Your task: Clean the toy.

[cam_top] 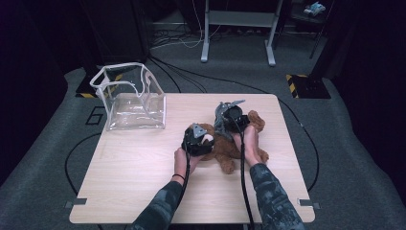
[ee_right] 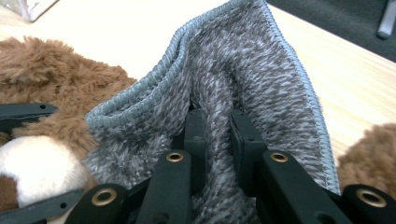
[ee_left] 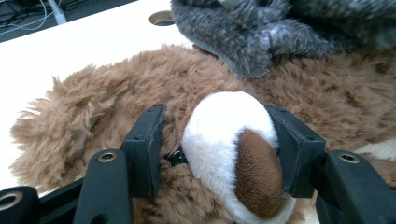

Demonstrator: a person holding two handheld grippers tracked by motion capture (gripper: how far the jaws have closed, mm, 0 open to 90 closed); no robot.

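- Dark curtains and grey carpet surround a pale wooden table (cam_top: 143,167), with a clear plastic bag (cam_top: 128,98) standing open at its far left corner.
- A brown plush bear (cam_top: 229,148) is laid on its back right of the table's middle, nearer the right edge than the left.
- The bear's white muzzle (ee_left: 229,135), with its brown nose patch, is clamped between the jaws of the left gripper (ee_left: 217,140); the pads are seen pressing the plush on both sides.
- A grey fleecy cloth (ee_right: 243,88) with a stitched blue-grey hem is pinched in a fold by the right gripper (ee_right: 215,135), whose jaws are nearly together on the fabric.
- The cloth is held over the bear's body, draped partly across its chest.
- The step in hand is judged to be covering or wiping the bear with the cloth.
- To do it well, the head should be kept pinned steady while the cloth is drawn flat along the body, not bunched.
- The pinch should be kept near the hem so that the fabric spreads.
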